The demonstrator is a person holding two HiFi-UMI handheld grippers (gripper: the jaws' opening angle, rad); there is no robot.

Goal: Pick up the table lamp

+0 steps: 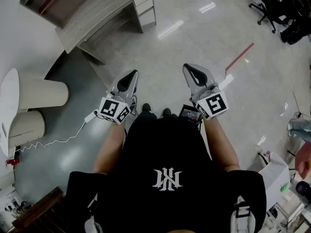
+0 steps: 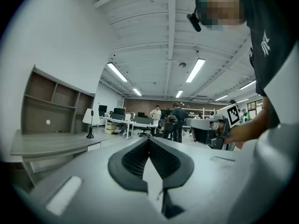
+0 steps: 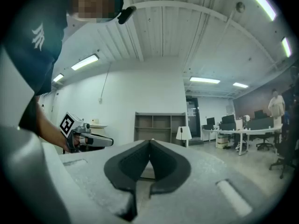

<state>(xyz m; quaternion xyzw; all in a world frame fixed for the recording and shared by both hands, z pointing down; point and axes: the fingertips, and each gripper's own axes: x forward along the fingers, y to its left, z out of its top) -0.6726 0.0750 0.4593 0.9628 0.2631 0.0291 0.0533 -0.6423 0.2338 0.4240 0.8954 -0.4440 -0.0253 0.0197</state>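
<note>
Head view: person stands on open floor. Left gripper [image 1: 130,77] & right gripper [image 1: 191,72] are held out level, jaws pressed together, nothing in either. Tabletop [image 1: 95,18] sits up-left, well apart.

Left gripper view: jaws meet at the tips. The lamp [image 2: 88,120] stands upright on that tabletop, far off to the left.

Right gripper view: jaws together too. Lamp shows ahead, near a shelf unit [image 3: 159,125].

Step, prob. approach – no reach yet. Next move needs walking over, opening a gripper, lining up on the stem.

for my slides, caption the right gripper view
Shut, empty right claw faces the table lamp beside a shelf unit.
</note>
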